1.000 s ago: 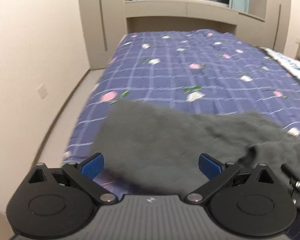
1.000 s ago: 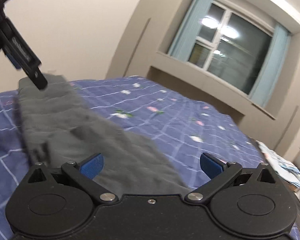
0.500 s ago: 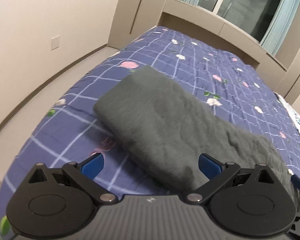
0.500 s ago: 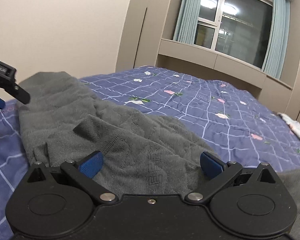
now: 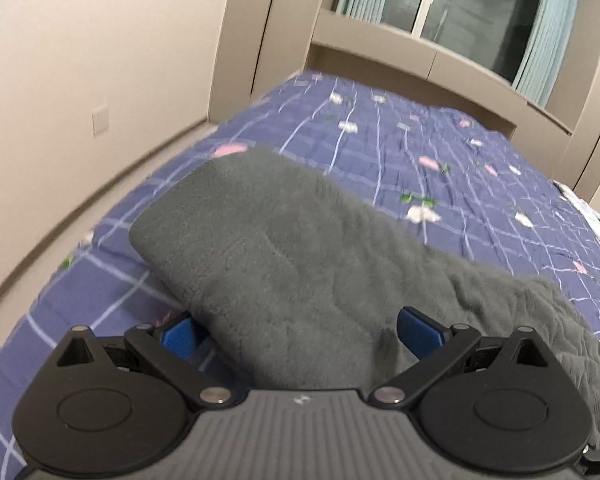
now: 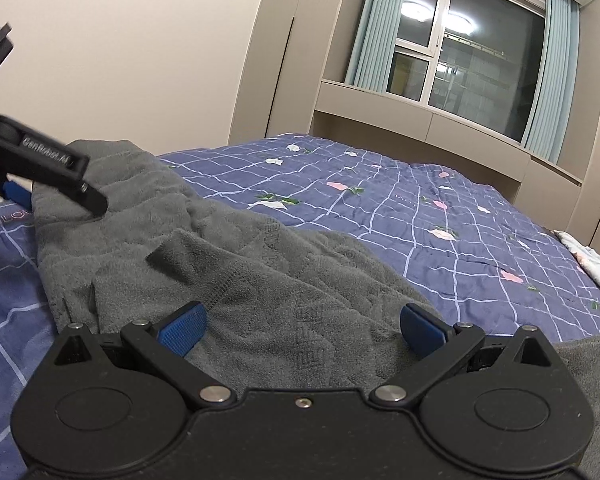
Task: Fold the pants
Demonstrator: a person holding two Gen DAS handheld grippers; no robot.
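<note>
My dark grey fleece pants [image 5: 284, 248] lie spread across a bed covered by a purple quilt with a white grid and small pink flowers [image 5: 440, 152]. From my left wrist camera, one end of the pants shows as a smooth, rounded, flat edge pointing toward the beige wall [image 5: 80, 72], while the rest runs to the right and bunches into thicker folds.

My left hand-held gripper [image 5: 300, 330] sits low over the near edge of the pants, its two blue-padded fingers [image 5: 180, 334] spread wide apart, with the grey fabric lying between them. This view is slightly blurred, so I cannot tell whether the pads actually touch the cloth.

From my right wrist camera, the pants [image 6: 260, 276] look more rumpled, with ridges and a raised flap of fabric near the middle. My right hand-held gripper [image 6: 302, 326] is also wide open, hovering just over the crumpled cloth, gripping nothing. At the far left of this view, the black arm of my left hand-held gripper [image 6: 56, 172] reaches in over the far end of the pants.

Beyond the bed stands a dark window with pale blue curtains [image 6: 460, 48], above a beige built-in ledge [image 6: 420, 120].
</note>
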